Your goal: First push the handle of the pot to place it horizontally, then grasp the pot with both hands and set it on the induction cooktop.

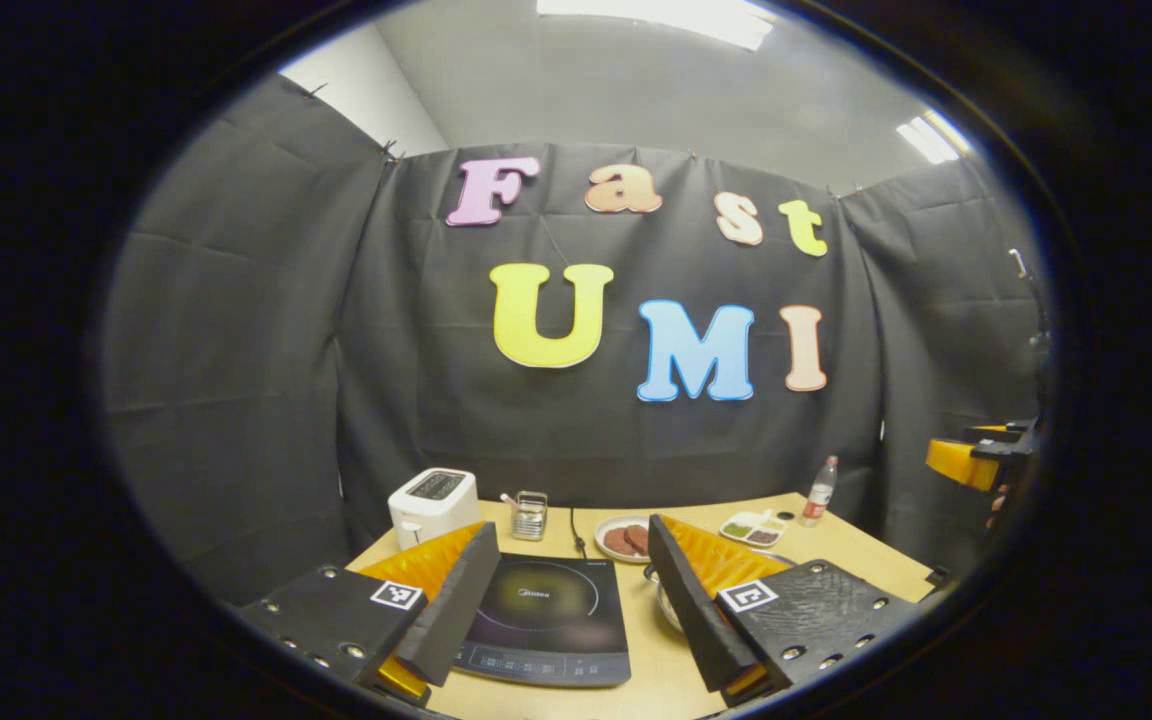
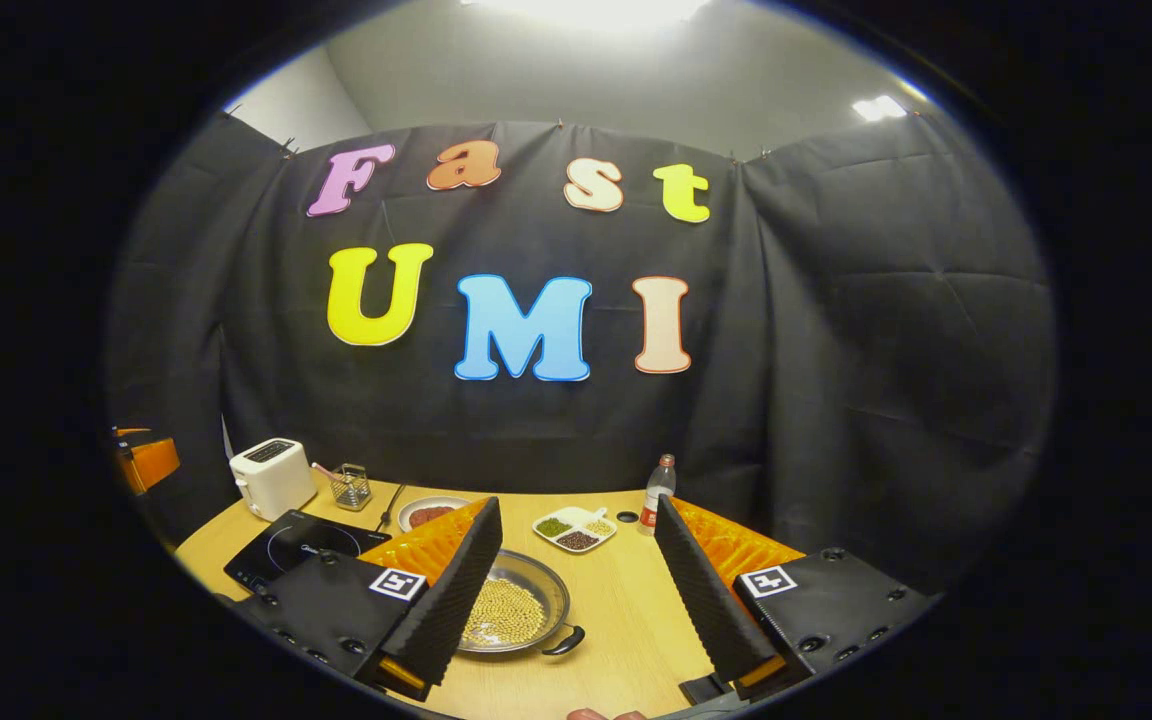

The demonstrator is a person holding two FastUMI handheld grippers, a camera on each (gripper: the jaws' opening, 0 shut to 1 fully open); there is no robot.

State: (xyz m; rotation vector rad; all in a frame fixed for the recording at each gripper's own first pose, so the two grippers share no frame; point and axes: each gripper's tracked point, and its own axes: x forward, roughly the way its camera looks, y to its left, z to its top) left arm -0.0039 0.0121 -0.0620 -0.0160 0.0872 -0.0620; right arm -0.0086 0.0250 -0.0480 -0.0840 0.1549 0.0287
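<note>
1. Overhead, bright ceiling lights shine on a booth hung with black cloth, and a pale wooden table (image 2: 626, 600) carries everything in it.
2. Left gripper view: the left gripper (image 1: 576, 600) hangs above the table's near edge with its jaws spread wide and released, nothing between them but air. The induction cooktop (image 1: 551, 620), a flat black slab with a ring on its glass, lies in the gap between the jaws, partly behind the left jaw.
3. Beyond the left jaw stands a white toaster (image 1: 433, 505), with a small wire basket (image 1: 530, 515) just beside it. Between the jaw tips, farther off, sits a plate of dark patties (image 1: 624, 538). Past the right jaw lie a divided tray (image 1: 754, 528) and a bottle (image 1: 818, 492).
4. Right gripper view: the right gripper (image 2: 576, 600) is likewise released, jaws wide apart, raised over the table and tilted down at it.
5. The pot (image 2: 516, 610), a shallow metal pan filled with small yellowish grains, rests on the table, partly hidden by the left jaw and not touched by it. One dark handle (image 2: 566, 640) shows at its near rim, pointing toward the open gap between the jaws; the opposite side is hidden, so the axis across its handles cannot be told.
6. The pot stands apart from the cooktop, which lies beyond the left jaw there.
7. At the far right edge of the left gripper view, the other gripper's body shows, held level.
</note>
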